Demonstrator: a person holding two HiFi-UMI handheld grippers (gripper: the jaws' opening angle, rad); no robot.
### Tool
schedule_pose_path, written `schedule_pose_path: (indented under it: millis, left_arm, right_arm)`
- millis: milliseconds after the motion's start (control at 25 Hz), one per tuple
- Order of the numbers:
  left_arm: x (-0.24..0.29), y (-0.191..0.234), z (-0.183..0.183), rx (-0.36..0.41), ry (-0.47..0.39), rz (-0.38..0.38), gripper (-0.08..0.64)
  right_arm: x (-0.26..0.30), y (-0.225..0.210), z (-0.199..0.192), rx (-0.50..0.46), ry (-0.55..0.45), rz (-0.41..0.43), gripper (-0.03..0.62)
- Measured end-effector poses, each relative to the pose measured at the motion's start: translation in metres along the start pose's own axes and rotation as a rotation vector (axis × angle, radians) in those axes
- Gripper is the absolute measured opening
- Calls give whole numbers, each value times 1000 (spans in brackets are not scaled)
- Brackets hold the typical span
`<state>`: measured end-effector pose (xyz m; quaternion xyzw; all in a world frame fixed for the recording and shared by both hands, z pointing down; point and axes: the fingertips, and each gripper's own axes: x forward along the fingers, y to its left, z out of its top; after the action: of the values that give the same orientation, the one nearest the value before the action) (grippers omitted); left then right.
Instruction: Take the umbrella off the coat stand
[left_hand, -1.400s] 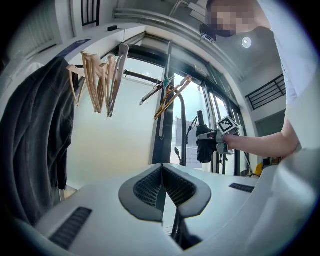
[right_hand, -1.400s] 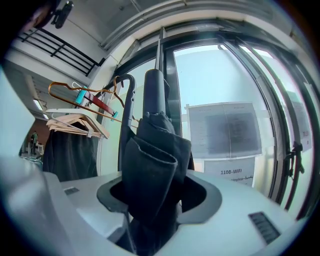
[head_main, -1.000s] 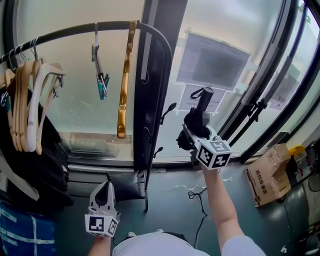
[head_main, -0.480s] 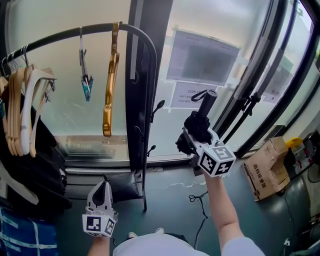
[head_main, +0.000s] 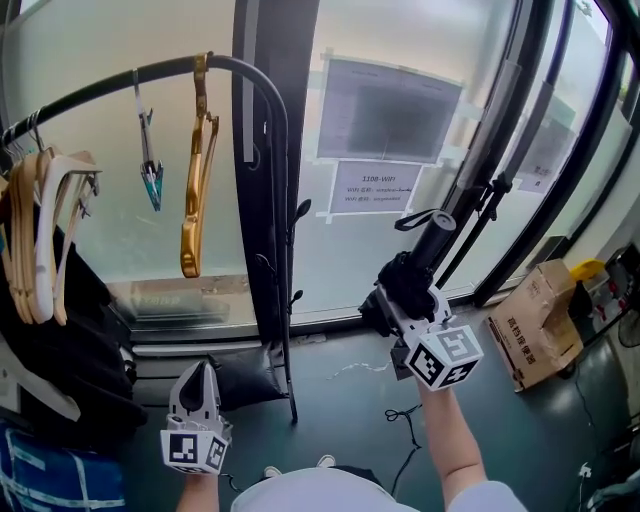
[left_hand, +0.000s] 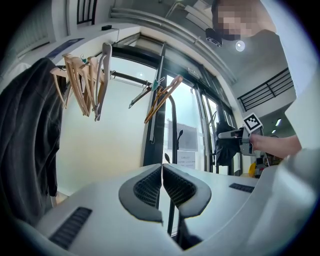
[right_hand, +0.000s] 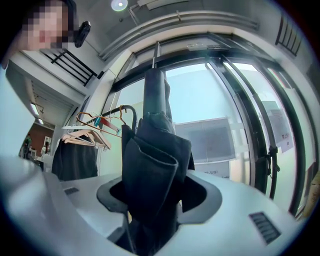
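Observation:
My right gripper (head_main: 393, 298) is shut on a folded black umbrella (head_main: 412, 268). The umbrella's handle with its strap (head_main: 428, 221) points up toward the window. It hangs in the air to the right of the black coat stand (head_main: 262, 200), apart from the stand's hooks (head_main: 300, 211). In the right gripper view the dark fabric (right_hand: 152, 175) fills the gap between the jaws of the right gripper (right_hand: 157, 200). My left gripper (head_main: 200, 380) stays low beside the stand's foot. Its jaws are shut, pads together, on nothing (left_hand: 162, 187).
Wooden hangers (head_main: 40, 230) and dark clothes (head_main: 60, 340) hang on the rail at the left, beside a gold hanger (head_main: 195, 180) and a clip hanger (head_main: 148, 150). A cardboard box (head_main: 540, 335) sits at the right. A cable (head_main: 400, 415) lies on the floor. Paper notices (head_main: 375, 185) are stuck on the window.
My right gripper has carried the umbrella to the right and lower, farther from the coat stand's hooks. The left gripper has stayed in place.

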<state>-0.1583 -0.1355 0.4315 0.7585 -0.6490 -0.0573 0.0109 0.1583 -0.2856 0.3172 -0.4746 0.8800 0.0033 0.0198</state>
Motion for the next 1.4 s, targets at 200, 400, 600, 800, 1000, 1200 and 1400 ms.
schedule_pose_path:
  millis: [200,400,600,800,1000,1200,1400]
  left_arm:
    - [0,1,6,0,-5,-5,26]
    - [-7,13,16,30,-9,25,26]
    - [-20,32,27,67,-9,72,26]
    - [-31,38,28,79,0,100,26]
    - [-40,39,30,88,11,115,26]
    - [-56,42,29,96,21,138,26]
    - [-72,45,24,88,38,158,26]
  right_arm:
    - [-18,-10,-11,33,9,-44,244]
    - [-39,-12,-19,40,11,-78,244]
    - [-66,-11,-26,29,12,-98,244]
    - [-98,-4,-43,-35,40,-143,244]
    - [-122,2,-53,-44,55,-185,244]
    - [-148,8,-61,-65,90,-245,244]
    - [-162,13,-74,-24,119,-258,244]
